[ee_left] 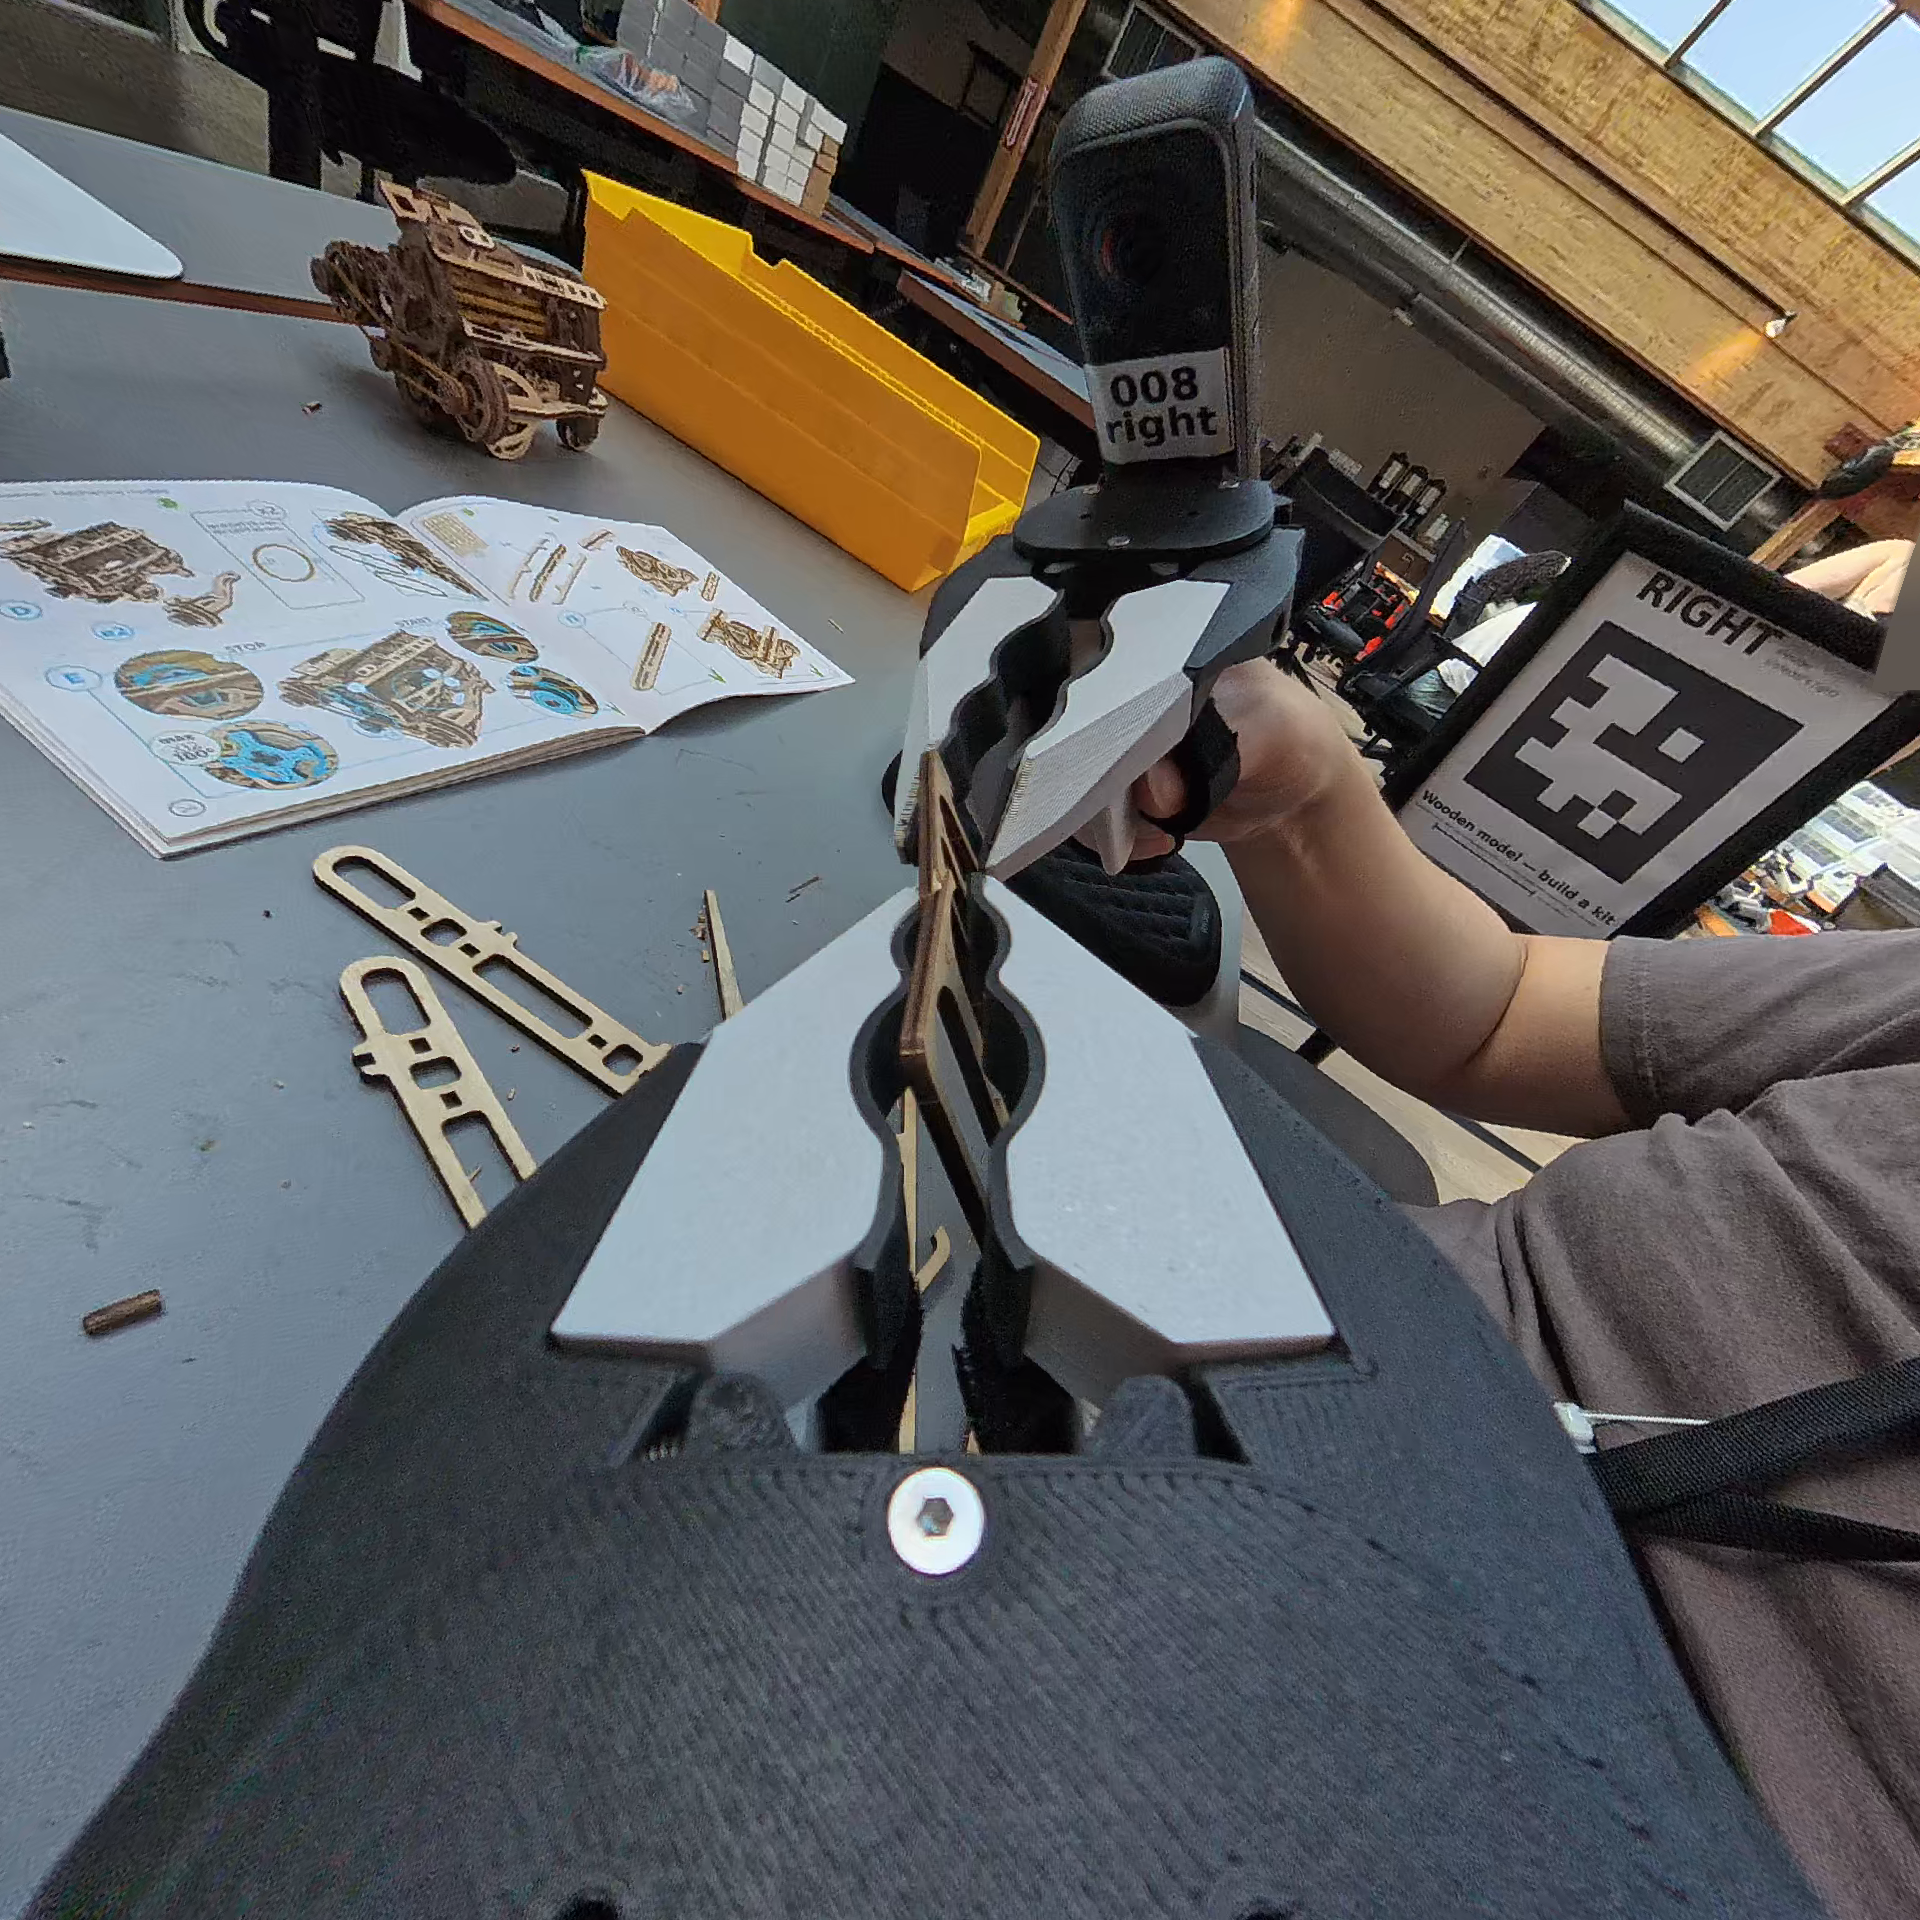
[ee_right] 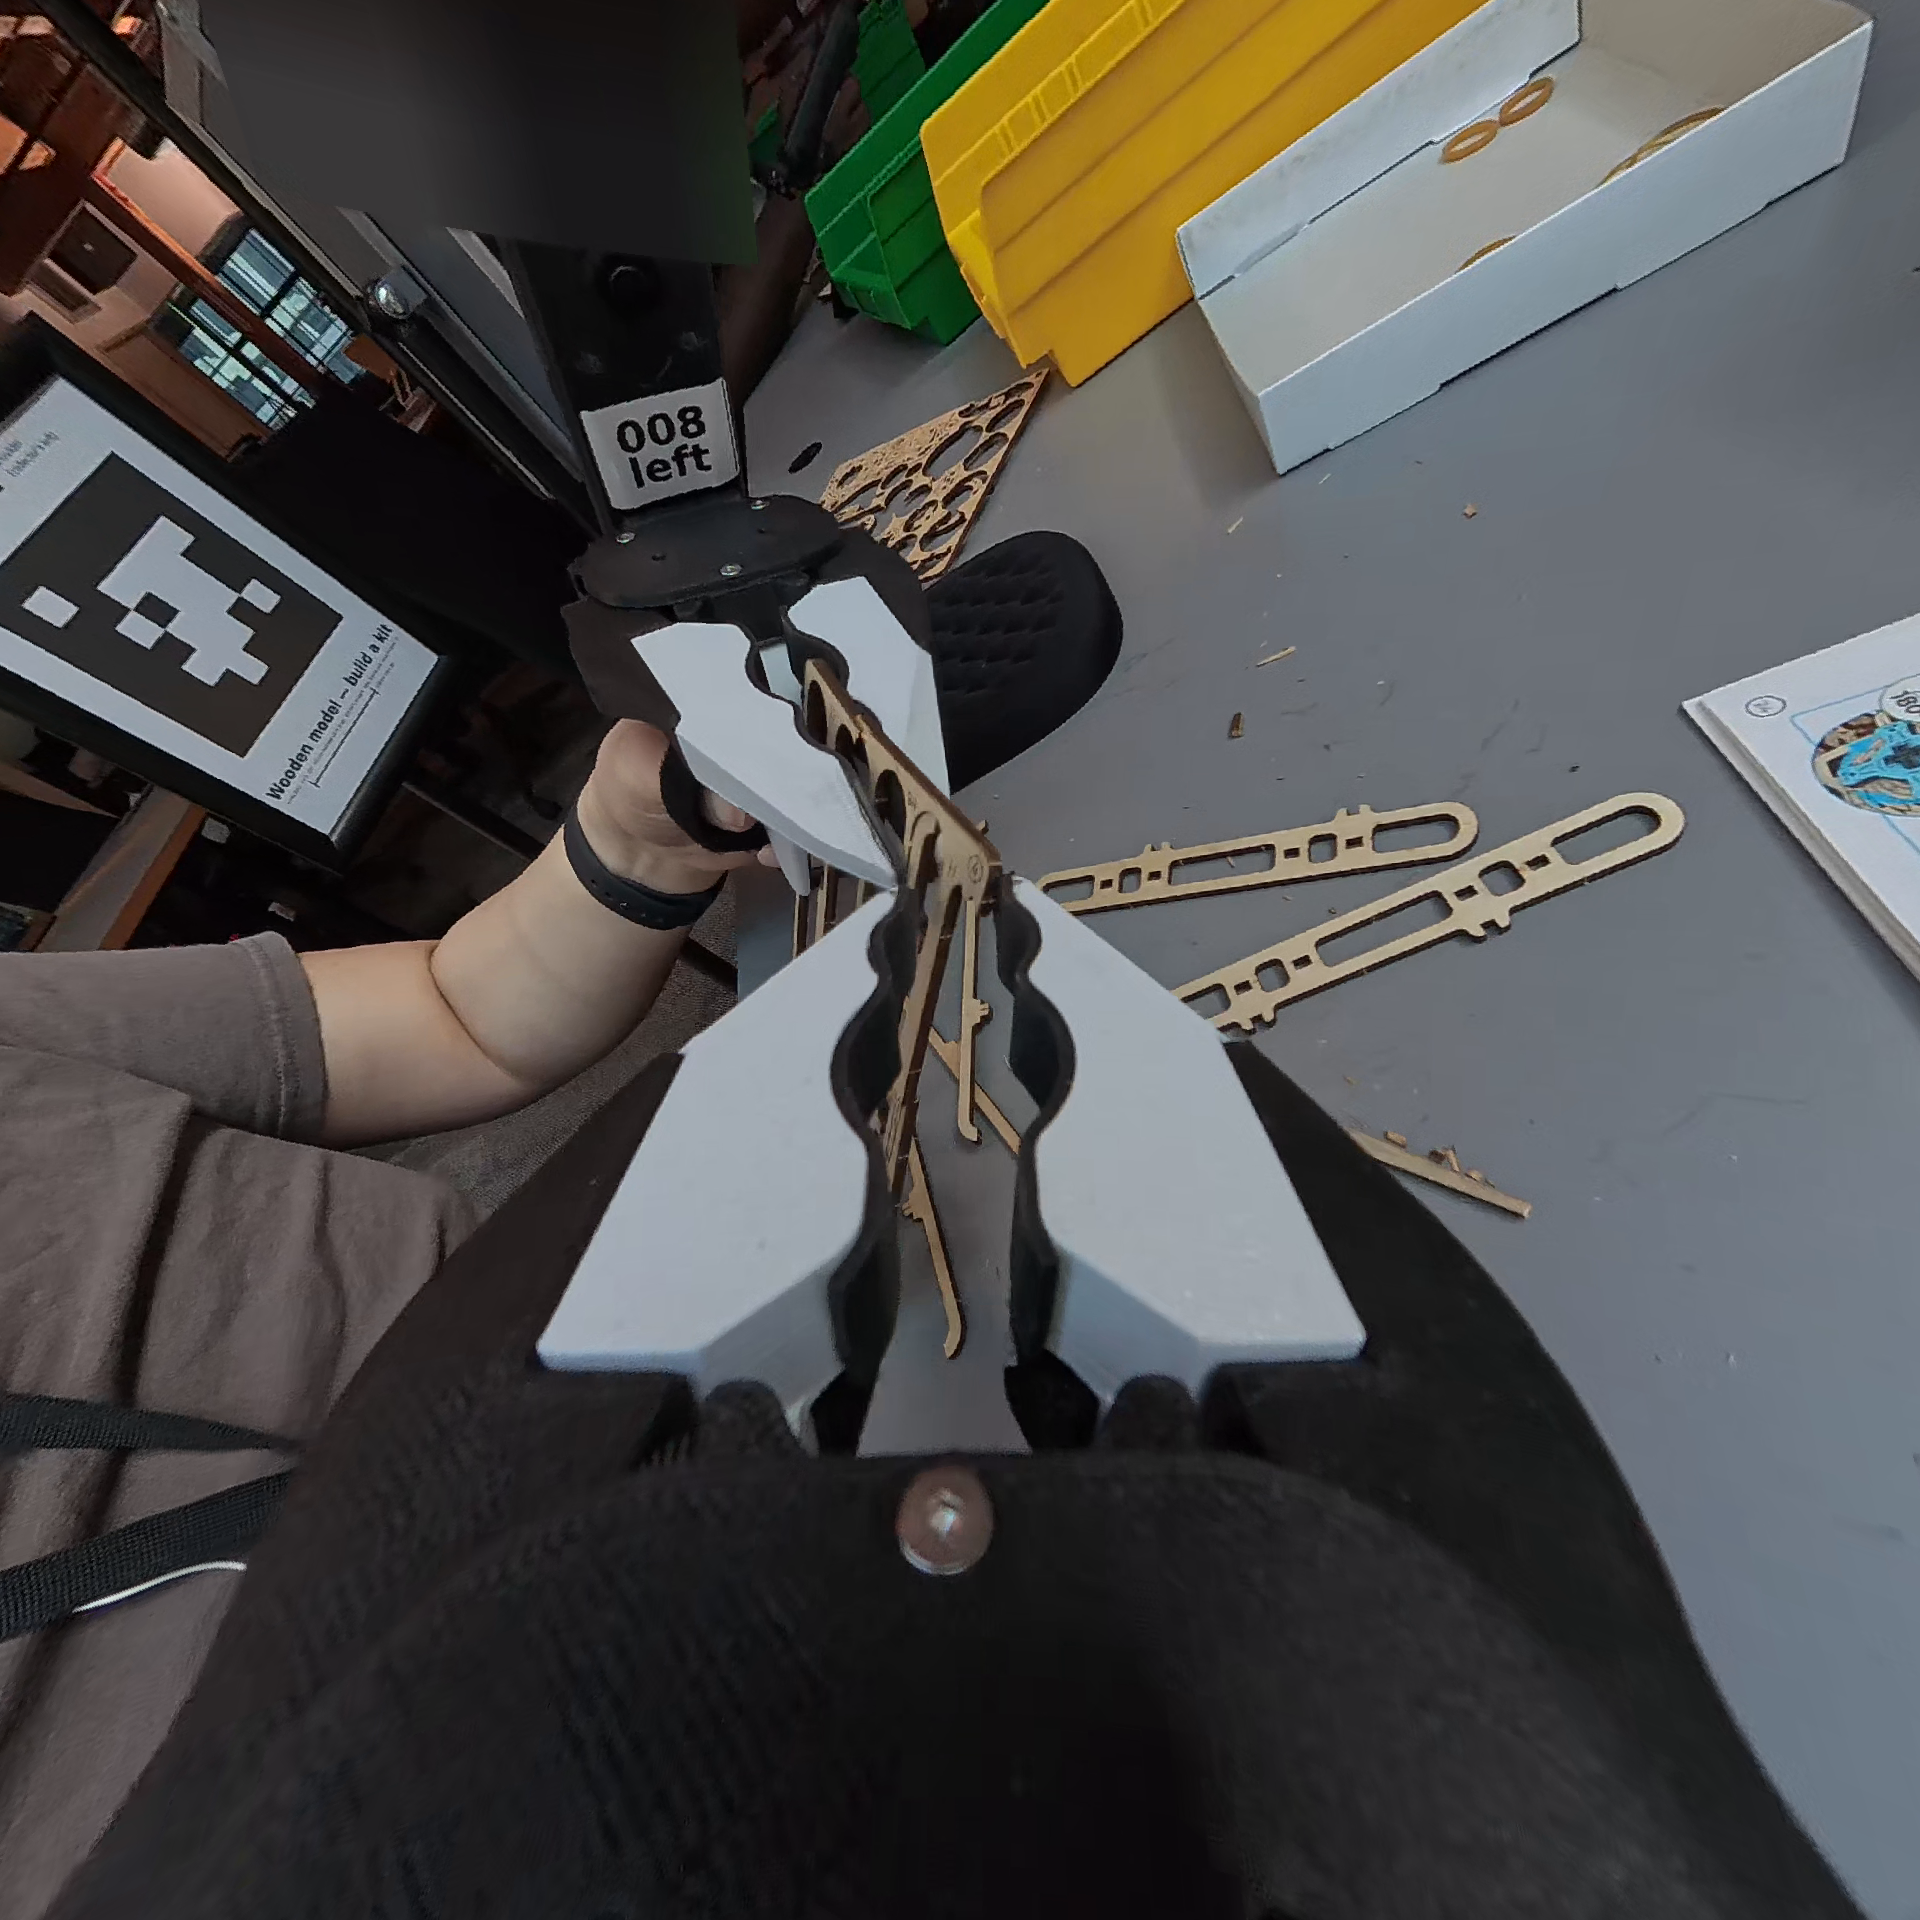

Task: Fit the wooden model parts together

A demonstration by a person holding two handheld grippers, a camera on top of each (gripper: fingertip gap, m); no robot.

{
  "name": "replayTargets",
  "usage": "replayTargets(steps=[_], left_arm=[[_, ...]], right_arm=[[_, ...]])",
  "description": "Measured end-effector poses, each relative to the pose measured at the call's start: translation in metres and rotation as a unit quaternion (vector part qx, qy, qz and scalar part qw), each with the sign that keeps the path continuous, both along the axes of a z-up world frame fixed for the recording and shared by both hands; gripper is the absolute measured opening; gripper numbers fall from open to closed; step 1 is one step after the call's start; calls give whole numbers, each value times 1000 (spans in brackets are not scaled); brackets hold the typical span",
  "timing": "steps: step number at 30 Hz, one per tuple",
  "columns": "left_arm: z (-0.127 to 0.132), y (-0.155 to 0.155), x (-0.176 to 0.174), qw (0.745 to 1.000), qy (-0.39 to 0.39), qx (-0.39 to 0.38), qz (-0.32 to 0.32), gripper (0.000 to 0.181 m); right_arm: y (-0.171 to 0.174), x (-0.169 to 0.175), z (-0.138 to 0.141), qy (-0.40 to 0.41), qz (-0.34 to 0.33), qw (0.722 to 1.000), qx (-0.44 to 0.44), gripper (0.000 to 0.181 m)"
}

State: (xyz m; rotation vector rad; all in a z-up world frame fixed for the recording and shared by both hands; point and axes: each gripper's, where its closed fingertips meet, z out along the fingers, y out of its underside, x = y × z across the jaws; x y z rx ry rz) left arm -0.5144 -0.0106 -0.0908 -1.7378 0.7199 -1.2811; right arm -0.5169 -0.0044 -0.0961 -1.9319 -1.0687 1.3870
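Note:
My left gripper (ee_left: 943, 902) is shut on a flat wooden part (ee_left: 935, 997), seen edge-on between its fingers. In the right wrist view this part (ee_right: 883, 774) shows a row of round holes and sticks out of the left gripper (ee_right: 902, 854). My right gripper (ee_right: 951, 891) faces it tip to tip and is shut on a second thin wooden part (ee_right: 914, 1039) with hooked legs. The two parts meet at the fingertips, held in the air above the table's near edge. The right gripper also shows in the left wrist view (ee_left: 958, 844).
Two loose slotted wooden strips (ee_left: 488, 966) (ee_left: 436, 1091) lie on the grey table (ee_left: 208, 1195). An open instruction booklet (ee_left: 395, 644), a finished wooden model (ee_left: 468, 312) and a yellow bin (ee_left: 790, 395) are behind them. A white box (ee_right: 1507, 260), a green bin (ee_right: 883, 239) and a cut-out sheet (ee_right: 935, 468) stand farther off. Left and right tips are no more than a few centimetres apart. Both grippers' tips are roughly 40 cm from the finished wooden model (ee_left: 468, 312).

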Motion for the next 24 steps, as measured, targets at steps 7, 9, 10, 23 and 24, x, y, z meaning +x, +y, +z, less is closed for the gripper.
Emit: replayTargets(steps=[7,9,10,23,24], left_arm=[[2,3,-6,1000,1,1,13,1],[2,2,-5,1000,1,0,12,1],[1,2,-5,1000,2,0,14,1],[3,0,-4,1000,-1,-2,21,1],[2,1,-3,1000,4,0,26,1]], right_arm=[[-7,-4,-4,10,-2,1000,-11,16],[-7,-7,-3,22,-6,1000,-11,11],[-5,-7,-3,24,-13,1000,-6,5],[-9,-10,-2,55,9,998,-31,4],[-8,-9,-4,51,9,998,-32,4]])
